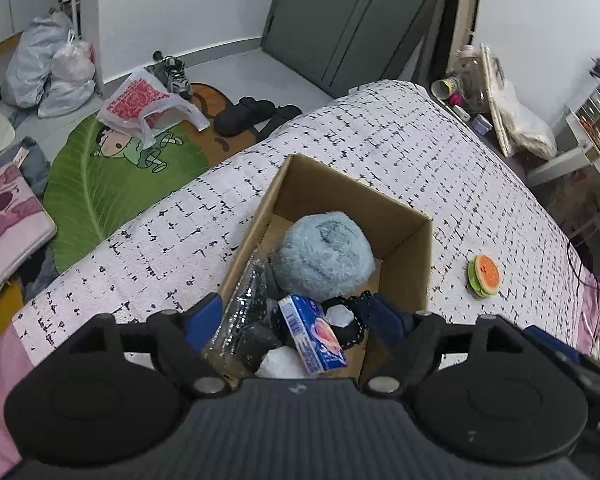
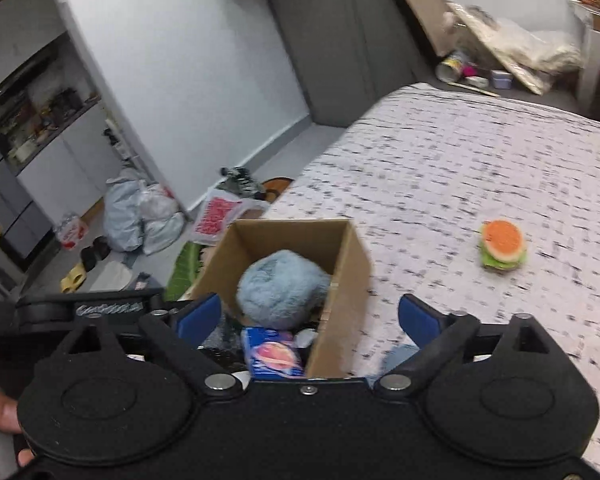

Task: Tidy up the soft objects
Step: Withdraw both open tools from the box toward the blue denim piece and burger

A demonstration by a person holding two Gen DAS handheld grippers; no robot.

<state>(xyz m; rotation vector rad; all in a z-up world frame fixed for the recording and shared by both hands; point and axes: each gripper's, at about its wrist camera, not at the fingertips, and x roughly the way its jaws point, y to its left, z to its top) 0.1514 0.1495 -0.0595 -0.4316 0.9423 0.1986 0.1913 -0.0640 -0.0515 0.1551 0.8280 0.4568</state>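
Note:
An open cardboard box [image 1: 340,196] [image 2: 352,280] stands on the black-flecked white bed cover [image 1: 380,140]. Inside lie a fluffy pale-blue plush [image 1: 324,256] [image 2: 280,288], a blue tissue packet [image 1: 312,332] [image 2: 274,354], a clear plastic bag [image 1: 244,320] of dark stuff and a black lace piece [image 1: 342,316]. My left gripper [image 1: 296,314] hangs open over the box's near end, gripping nothing. My right gripper [image 2: 308,316] is open too, its fingers either side of the box's right wall. A burger plush [image 1: 484,276] [image 2: 502,248] lies alone on the bed to the right.
Left of the bed, on the floor, are a green leaf rug [image 1: 112,184], a pink cushion [image 1: 8,224], plastic bags [image 1: 56,68] and shoes [image 1: 176,74]. Clutter and a bottle [image 1: 468,76] crowd the bed's far corner. A hand [image 2: 0,412] shows at the lower left.

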